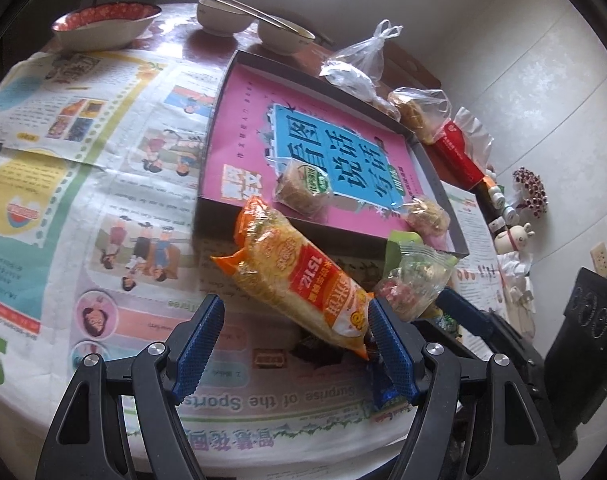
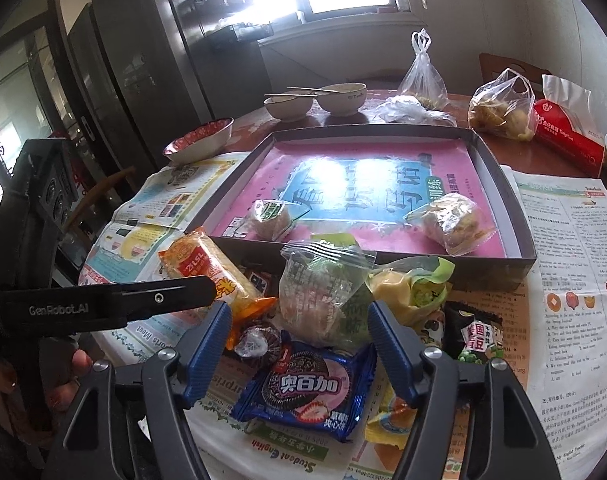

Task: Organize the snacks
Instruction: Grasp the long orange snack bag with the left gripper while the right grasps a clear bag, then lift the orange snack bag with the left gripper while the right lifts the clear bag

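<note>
A shallow dark tray (image 1: 217, 128) (image 2: 499, 172) with a pink and blue liner holds two clear-wrapped pastries (image 1: 303, 188) (image 2: 449, 220). In front of it lies a pile of snacks. My left gripper (image 1: 295, 328) is open, its jaws either side of the near end of an orange noodle pack (image 1: 295, 268) (image 2: 207, 268). My right gripper (image 2: 299, 332) is open around a clear bag of candy (image 2: 323, 292) (image 1: 415, 280). Below it lies a blue cookie pack (image 2: 307, 388), with a yellow-green pack (image 2: 407, 292) and a dark pea pack (image 2: 475, 332) to the right.
Newspaper (image 1: 103, 184) covers the round table. Three bowls (image 1: 103, 24) (image 2: 315, 100) with chopsticks stand at the far side. Plastic bags (image 2: 499, 108), a red tissue pack (image 2: 567, 140) and small figurines (image 1: 515, 216) sit right of the tray. The table edge is near.
</note>
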The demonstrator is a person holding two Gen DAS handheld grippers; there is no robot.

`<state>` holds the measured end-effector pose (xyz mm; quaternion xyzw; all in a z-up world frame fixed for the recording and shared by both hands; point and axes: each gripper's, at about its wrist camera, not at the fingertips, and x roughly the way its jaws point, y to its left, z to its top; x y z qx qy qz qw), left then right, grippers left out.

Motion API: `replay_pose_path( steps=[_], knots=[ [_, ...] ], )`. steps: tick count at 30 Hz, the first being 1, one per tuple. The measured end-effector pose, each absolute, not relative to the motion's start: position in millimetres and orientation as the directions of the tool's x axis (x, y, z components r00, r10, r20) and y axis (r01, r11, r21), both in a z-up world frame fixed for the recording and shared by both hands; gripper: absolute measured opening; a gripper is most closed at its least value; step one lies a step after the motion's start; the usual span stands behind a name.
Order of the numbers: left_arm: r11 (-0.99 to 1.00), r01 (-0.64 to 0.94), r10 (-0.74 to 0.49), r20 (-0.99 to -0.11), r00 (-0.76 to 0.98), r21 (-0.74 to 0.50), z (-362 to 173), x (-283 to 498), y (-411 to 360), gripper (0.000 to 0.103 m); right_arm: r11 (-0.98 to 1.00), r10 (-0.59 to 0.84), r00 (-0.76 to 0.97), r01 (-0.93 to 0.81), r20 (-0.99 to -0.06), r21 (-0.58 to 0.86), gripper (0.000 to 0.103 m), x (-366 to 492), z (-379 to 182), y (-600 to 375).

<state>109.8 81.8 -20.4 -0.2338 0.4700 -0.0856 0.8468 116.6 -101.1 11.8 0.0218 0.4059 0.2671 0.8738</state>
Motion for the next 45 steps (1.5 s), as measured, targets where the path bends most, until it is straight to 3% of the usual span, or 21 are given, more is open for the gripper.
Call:
replay_pose_path(
  steps=[12,14,19,26,31,45],
  knots=[
    [0.835,-0.061,-0.433,-0.721,0.541,-0.547,-26.2,116.5,83.9,0.070,0.871,0.450,0.527,-0.436,-0.721,0.226,0.046,130.5,-0.9,-86.7],
    [0.831,-0.062,-0.438,-0.720,0.538,-0.552,-27.9,117.4,83.9,0.059,0.874,0.448,0.527,-0.430,-0.723,0.228,0.038,132.0,-3.4,-87.2],
    [0.819,-0.052,-0.461,-0.710,0.532,-0.571,-30.0,119.3,82.0,0.053,0.868,0.459,0.532,-0.438,-0.712,0.232,0.037,131.0,-2.6,-89.0],
    [0.798,-0.032,-0.495,-0.685,0.535,-0.602,-29.8,120.5,83.1,0.035,0.865,0.473,0.549,-0.437,-0.689,0.245,0.037,127.0,5.8,-97.7],
    [0.788,-0.013,-0.507,-0.661,0.554,-0.616,-24.0,117.1,86.5,0.027,0.865,0.480,0.563,-0.432,-0.673,0.256,0.037,126.8,12.4,-104.3],
    [0.797,0.013,-0.484,-0.627,0.610,-0.603,-7.2,106.9,91.8,0.023,0.864,0.486,0.582,-0.434,-0.652,0.256,0.037,124.4,21.1,-111.5]
  ],
)
